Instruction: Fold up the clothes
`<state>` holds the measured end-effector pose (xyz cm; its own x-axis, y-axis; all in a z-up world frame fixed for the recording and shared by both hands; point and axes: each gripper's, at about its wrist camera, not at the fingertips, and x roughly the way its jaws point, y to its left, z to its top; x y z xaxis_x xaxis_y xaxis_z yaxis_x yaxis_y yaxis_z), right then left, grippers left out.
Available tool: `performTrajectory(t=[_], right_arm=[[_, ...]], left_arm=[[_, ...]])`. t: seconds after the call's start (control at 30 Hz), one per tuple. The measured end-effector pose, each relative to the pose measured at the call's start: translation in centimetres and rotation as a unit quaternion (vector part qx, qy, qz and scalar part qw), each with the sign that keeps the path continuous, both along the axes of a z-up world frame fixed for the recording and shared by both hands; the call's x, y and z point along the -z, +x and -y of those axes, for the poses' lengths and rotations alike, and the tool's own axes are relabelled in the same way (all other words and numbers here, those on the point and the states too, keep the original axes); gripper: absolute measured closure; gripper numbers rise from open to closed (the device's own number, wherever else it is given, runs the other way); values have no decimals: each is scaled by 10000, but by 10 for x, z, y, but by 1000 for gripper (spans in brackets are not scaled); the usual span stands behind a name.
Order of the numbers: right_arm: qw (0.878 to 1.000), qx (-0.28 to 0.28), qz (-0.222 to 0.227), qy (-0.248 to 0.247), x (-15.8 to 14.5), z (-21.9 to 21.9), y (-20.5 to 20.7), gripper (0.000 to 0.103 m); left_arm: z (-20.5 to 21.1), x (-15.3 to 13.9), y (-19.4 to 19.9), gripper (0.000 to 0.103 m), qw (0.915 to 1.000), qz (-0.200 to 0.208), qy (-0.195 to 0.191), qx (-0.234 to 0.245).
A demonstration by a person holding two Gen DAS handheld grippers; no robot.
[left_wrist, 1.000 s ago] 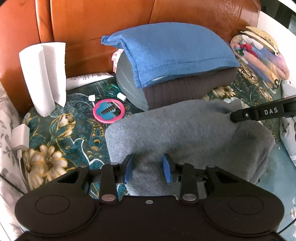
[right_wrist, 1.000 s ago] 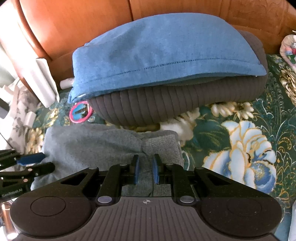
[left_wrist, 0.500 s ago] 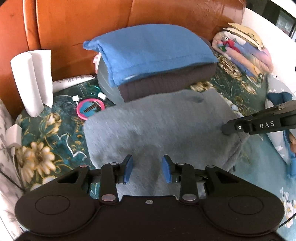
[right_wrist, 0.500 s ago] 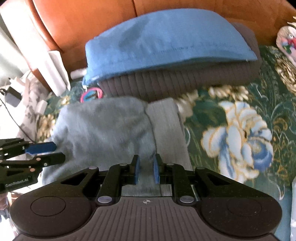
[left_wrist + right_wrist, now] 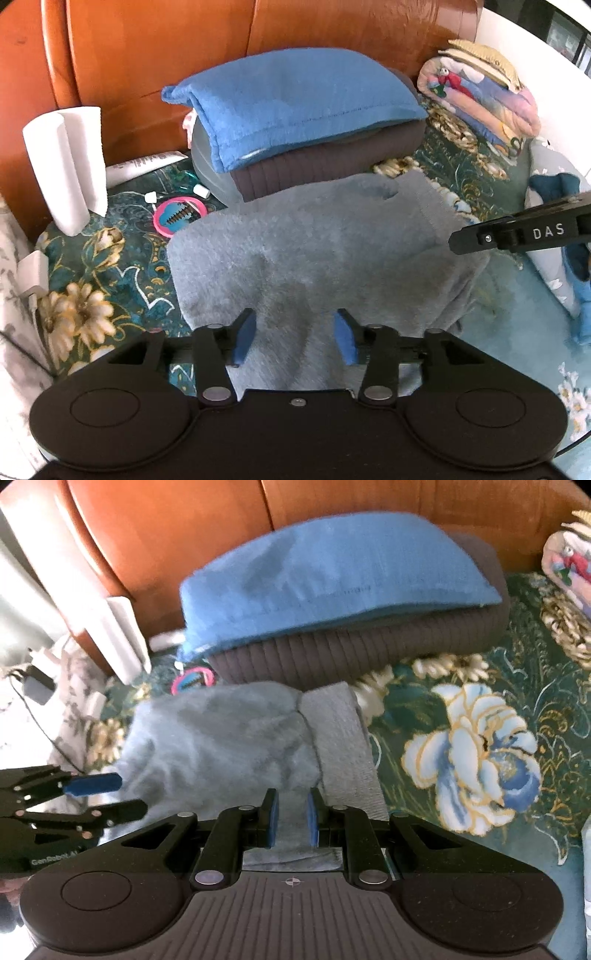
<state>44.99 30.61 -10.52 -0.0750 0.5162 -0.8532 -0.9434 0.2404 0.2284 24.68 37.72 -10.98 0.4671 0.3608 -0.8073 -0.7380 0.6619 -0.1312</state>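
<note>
Here one grey fleece garment (image 5: 314, 251), soft and rumpled, lies before two stacked folded clothes (image 5: 295, 122). The left gripper (image 5: 295, 334) has just been opening, pads off the fleece; the right gripper (image 5: 291, 821) pinches its edge.

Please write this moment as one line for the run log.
step: folding grey garment | left gripper: just opened, garment loose between pads | right gripper: shut on garment edge | folded pile: behind

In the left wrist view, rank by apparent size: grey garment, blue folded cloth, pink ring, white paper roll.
1. grey garment, though nearest the camera
2. blue folded cloth
3. white paper roll
4. pink ring
</note>
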Motion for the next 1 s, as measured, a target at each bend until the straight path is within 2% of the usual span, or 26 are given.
performTrajectory(t=[0.1,0.17,0.27,0.33,0.5,0.67,0.77,0.87,0.97,1.0], right_arm=[[9999,48,21,87,-16,15,-8,88],[9999,61,76,130,-26,28,-15,86],[9996,155,59,214,-39,48,-22,82],[9991,293,17,295,-49,64,-25,78],[9979,478,91,425,-67,106,-40,57],[9970,639,142,419,-77,152,-56,51],[9960,695,242,502,-86,182,-68,36],[9952,736,250,601,-96,213,-77,36],[9934,891,279,664,-106,244,-85,27],[9927,945,263,699,-110,254,-87,27]], left_arm=[[13,-14,-5,51,10000,34,-4,-17],[22,-23,-8,43,10000,67,4,10],[39,-37,-13,38,9999,146,65,59],[50,-46,-17,30,9997,186,125,63],[78,-66,-27,19,9994,268,207,-9],[112,-86,-36,7,9988,287,394,-6],[135,-97,-43,3,9983,326,481,2],[161,-110,-50,2,9977,368,566,32],[186,-123,-55,2,9972,397,623,117],[195,-128,-56,2,9970,410,634,174]])
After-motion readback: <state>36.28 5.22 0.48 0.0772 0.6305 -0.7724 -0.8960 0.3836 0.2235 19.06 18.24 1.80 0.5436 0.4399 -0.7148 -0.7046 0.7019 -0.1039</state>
